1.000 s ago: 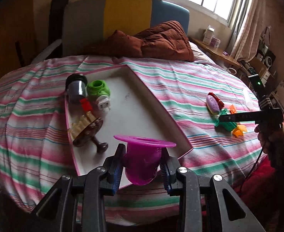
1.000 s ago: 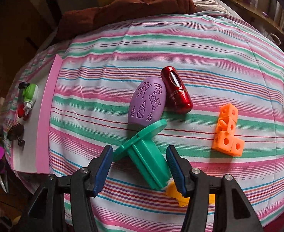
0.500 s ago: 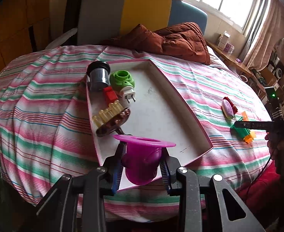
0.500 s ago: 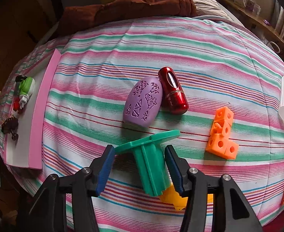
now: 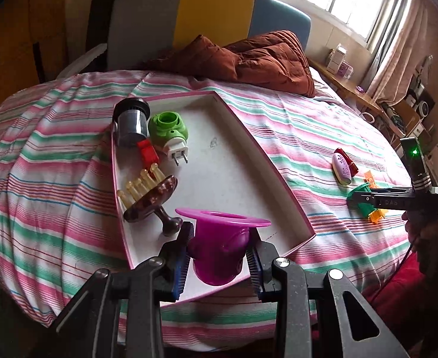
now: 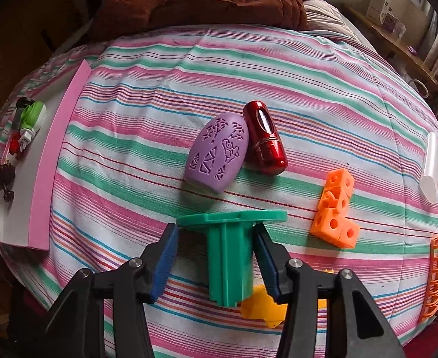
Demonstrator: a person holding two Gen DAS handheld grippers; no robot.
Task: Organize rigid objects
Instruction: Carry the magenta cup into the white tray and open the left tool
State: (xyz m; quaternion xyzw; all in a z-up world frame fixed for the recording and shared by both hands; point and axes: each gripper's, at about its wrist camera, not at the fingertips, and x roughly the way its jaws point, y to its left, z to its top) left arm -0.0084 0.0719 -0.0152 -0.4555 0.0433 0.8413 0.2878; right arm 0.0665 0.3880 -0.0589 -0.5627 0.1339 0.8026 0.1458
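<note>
My left gripper (image 5: 219, 256) is shut on a magenta flanged cup (image 5: 219, 247), held over the near corner of the pink-rimmed white tray (image 5: 248, 137). In the tray lie a grey canister (image 5: 131, 125), a green plug-in device (image 5: 168, 128), a red piece (image 5: 148, 153) and a brown massager brush (image 5: 150, 197). My right gripper (image 6: 216, 253) is around a green flanged spool (image 6: 229, 256); its right pad touches the spool and the left pad stands slightly off it. The spool looks lifted and level above the striped bedspread.
On the bedspread lie a purple oval case (image 6: 217, 155), a red capsule (image 6: 265, 143), orange linked cubes (image 6: 335, 208), a yellow piece (image 6: 263, 308), a white tube (image 6: 432, 167) and an orange rack (image 6: 435, 277). A brown quilt (image 5: 248, 56) lies by the headboard.
The right gripper has closed in on the green spool and turned it from tilted to level. The left gripper has drawn back and left with the magenta cup.
</note>
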